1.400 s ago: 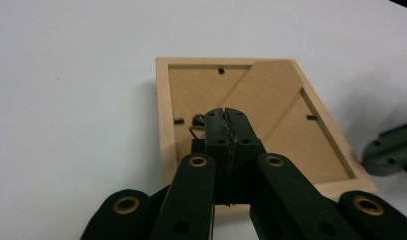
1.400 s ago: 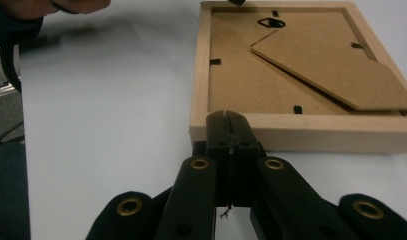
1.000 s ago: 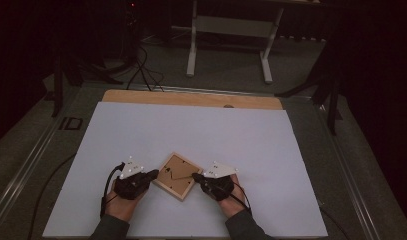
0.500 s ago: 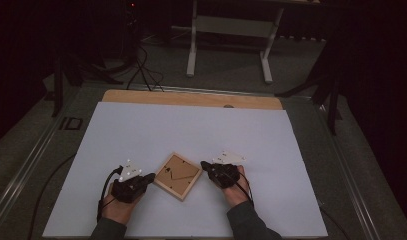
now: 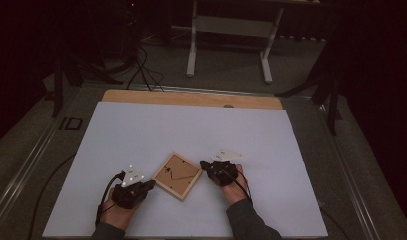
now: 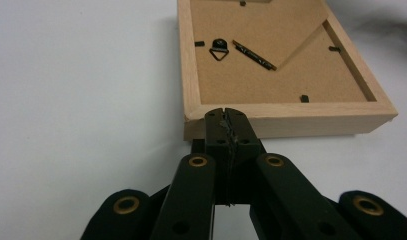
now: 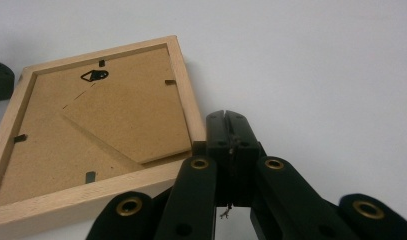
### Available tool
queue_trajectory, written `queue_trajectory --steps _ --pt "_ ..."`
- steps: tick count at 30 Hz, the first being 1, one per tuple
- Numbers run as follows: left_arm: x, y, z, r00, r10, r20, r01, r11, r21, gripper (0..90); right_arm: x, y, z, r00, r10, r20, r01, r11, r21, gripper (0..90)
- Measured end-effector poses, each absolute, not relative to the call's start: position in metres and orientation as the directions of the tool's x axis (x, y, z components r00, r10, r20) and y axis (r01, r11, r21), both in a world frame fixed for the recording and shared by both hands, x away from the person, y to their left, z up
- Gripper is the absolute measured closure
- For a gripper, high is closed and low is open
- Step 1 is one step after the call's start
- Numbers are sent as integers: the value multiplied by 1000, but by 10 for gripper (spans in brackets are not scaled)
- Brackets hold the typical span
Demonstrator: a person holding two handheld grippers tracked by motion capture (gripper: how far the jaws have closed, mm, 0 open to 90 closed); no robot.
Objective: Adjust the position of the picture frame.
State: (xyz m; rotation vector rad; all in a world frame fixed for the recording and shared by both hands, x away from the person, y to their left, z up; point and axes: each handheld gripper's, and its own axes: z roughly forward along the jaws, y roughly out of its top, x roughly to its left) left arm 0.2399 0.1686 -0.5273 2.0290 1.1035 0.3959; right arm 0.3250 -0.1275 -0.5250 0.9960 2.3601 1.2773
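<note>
your left gripper [image 5: 150,184] is clenched on nothing, tips against the picture frame [image 5: 177,175] at its 8 o'clock corner. your right gripper [image 5: 205,165] is clenched too, empty, at the frame's 3 o'clock corner. the frame lies face down on the white table [image 5: 141,130].

No readable words, numbers, labels or brand marks appear anywhere. The back of the wooden picture frame [image 6: 271,65] is plain brown board, and the white table sheet [image 5: 156,130] under it carries no print.
</note>
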Motion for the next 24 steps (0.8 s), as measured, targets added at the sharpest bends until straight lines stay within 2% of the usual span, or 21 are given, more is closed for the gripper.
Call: queue_trajectory --steps 17,24 --pt "248 160 -529 559 824 -93 566 -298 768 897 331 -131 -529 -708 698 105 475 361 803 898" --pt "257 154 -531 545 834 -92 563 -282 777 897 328 -129 -531 -704 706 73 479 397 783 898"
